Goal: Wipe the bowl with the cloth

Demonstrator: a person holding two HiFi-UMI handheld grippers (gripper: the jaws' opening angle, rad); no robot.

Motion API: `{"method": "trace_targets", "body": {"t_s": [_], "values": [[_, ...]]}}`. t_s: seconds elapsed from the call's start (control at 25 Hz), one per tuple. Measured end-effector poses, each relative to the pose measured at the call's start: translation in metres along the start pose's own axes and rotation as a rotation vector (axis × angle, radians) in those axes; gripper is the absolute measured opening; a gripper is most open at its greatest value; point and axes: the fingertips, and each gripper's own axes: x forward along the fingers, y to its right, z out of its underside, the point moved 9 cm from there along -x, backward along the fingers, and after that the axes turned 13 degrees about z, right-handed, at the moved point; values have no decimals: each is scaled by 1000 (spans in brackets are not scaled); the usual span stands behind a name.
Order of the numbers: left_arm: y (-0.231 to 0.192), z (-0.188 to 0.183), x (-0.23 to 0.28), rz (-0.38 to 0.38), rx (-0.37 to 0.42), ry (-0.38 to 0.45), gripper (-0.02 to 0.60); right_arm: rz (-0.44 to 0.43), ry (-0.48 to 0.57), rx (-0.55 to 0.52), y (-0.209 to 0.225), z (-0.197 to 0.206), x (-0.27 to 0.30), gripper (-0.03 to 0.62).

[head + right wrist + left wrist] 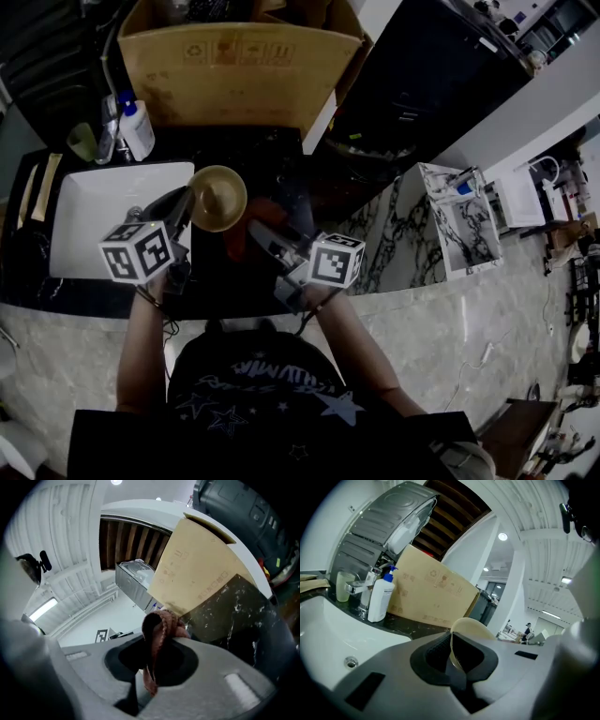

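A tan bowl (217, 197) is held tilted above the dark counter, its rim pinched by my left gripper (184, 208), which is shut on it. In the left gripper view the thin bowl wall (465, 631) stands edge-on between the jaws. My right gripper (255, 232) sits just right of the bowl, shut on a reddish-brown cloth (263, 214). In the right gripper view the cloth (159, 634) bunches up out of the jaws and hangs down through them. I cannot tell whether cloth and bowl touch.
A white sink (94, 211) lies left of the bowl, with a tap (361, 585) and a white pump bottle (137, 129) behind it. A large cardboard box (234, 66) stands at the back. The pale marble counter edge (441, 300) runs in front.
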Motion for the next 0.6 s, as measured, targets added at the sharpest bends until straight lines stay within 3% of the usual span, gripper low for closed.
{"method": "trace_targets", "body": {"t_s": [0.16, 0.32, 0.44, 0.6], "values": [[2, 1, -4, 140, 21, -94, 18, -3, -19, -159, 3, -16, -4, 51], [11, 5, -3, 305, 92, -249, 18, -47, -97, -359, 0, -24, -1, 51], [27, 9, 0, 446, 194, -347, 18, -140, -145, -482, -9, -27, 4, 51], [52, 10, 0, 663, 324, -419, 18, -330, -212, -573, -22, -27, 8, 51]]}}
